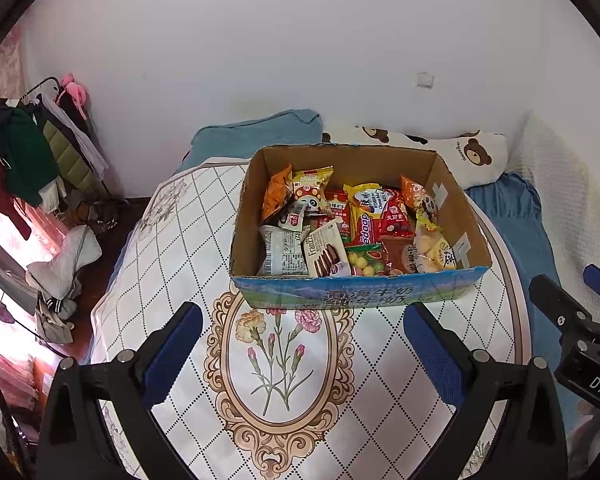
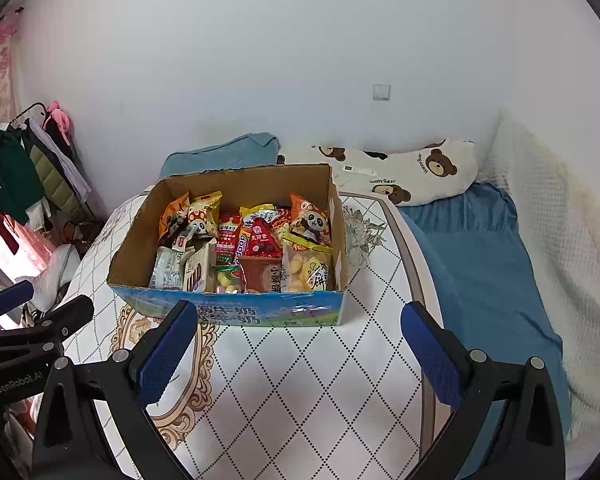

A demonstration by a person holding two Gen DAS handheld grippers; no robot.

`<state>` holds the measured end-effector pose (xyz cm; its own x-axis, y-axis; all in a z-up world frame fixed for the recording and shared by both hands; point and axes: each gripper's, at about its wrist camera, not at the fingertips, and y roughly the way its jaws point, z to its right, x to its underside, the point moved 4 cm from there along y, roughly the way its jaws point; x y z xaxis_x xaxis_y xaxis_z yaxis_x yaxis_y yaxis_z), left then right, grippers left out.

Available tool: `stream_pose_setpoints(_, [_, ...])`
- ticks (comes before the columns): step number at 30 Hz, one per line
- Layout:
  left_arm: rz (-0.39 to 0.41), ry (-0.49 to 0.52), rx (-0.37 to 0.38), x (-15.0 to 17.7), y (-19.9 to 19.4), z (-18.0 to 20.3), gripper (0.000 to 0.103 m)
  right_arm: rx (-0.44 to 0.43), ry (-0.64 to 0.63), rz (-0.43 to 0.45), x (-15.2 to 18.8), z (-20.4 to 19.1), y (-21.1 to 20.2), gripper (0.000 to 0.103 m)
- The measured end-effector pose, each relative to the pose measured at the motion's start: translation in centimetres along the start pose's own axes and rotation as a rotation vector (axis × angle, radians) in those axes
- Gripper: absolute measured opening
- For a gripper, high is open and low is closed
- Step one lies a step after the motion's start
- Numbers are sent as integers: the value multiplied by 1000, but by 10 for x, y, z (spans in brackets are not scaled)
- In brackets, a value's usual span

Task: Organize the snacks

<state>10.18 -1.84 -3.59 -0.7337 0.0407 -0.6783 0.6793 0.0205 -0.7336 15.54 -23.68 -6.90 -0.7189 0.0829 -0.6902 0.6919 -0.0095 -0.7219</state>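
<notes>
1. Your left gripper hangs released above the table, its blue-padded fingers spread wide with nothing between them; your right gripper is likewise released and empty, beside the left one.
2. Packets overlap so thickly in the open brown cardboard box with a blue printed front that you cannot count the snacks exactly; the lower layers are hidden, and the near wall cuts off the front row.
3. You can pick out one white biscuit packet showing dark sandwich cookies, one red triangular packet, one clear bag of pale yellow puffs, and two orange panda-print bags, one near the box's right wall.
4. One box, two grippers.
5. That box stands toward the far side of the round table under a white cloth printed with a diamond grid and a framed carnation motif.
6. Behind it lie a blue blanket and a bear-print pillow against a white wall; a laden clothes rack stands at the left.
</notes>
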Motion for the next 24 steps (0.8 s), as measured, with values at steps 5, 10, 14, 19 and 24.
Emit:
stream_pose_setpoints(5, [4,9,0,1,0,2,103,4,1,11,-2,0,-1,103])
stream_pose_setpoints(10, [-1,6,7,0,1,2,103,7,0,16,-3,0,-4,103])
stream_pose_setpoints(14, [-3,5,9,0,2,3,103,12,3,16,-4,1,-4,103])
stream_pose_setpoints(19, [-5,6,11,1,2,3,103,14,8,17,-5,3,-5,103])
stream_pose_setpoints(24, [7,10,7,1,1,2,103,16,6,19,-5,3,-5,103])
